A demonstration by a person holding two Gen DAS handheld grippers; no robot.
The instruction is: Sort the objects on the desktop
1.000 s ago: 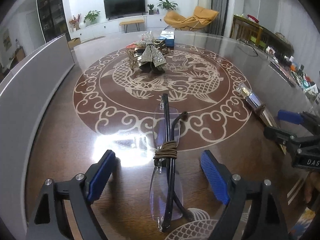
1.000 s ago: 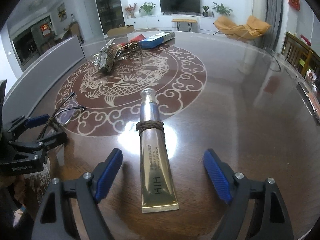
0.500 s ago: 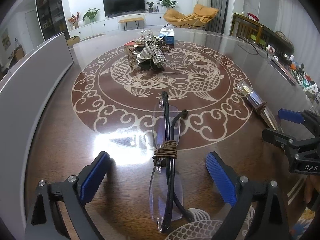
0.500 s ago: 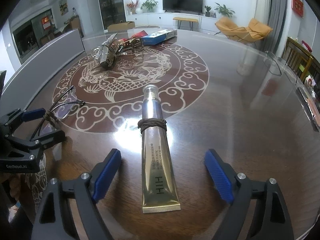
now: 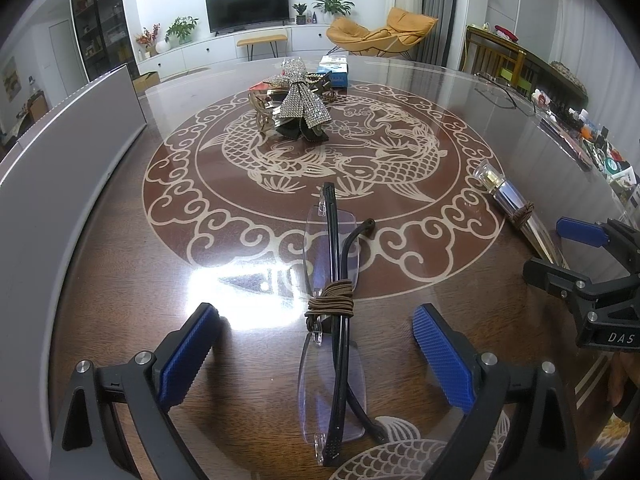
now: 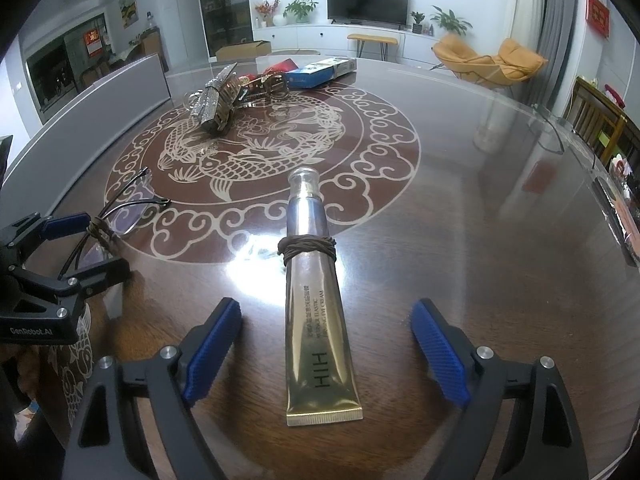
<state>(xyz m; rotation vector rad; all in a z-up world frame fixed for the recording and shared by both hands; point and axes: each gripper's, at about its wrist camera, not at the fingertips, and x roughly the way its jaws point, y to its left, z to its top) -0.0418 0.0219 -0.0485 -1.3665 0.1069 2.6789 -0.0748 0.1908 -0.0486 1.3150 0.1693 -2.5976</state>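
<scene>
Left wrist: folded glasses [image 5: 334,344] btwn wide-apart pads [image 5: 188,354], light & fragile, grab at cord-wrapped [image 5: 331,299] middle; right gripper [image 6: 326,354] likewise spread round slick tube [image 6: 316,312].

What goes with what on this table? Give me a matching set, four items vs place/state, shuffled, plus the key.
Items:
1. folded glasses
2. gold cream tube
3. blue box
4. rhinestone bow

Place or state:
A. far table edge, toward the TV
B. between the open right gripper fingers
C. on the fish pattern, centre
D. between the open left gripper fingers

Pairs: 1-D, 2-B, 3-A, 4-C
</scene>
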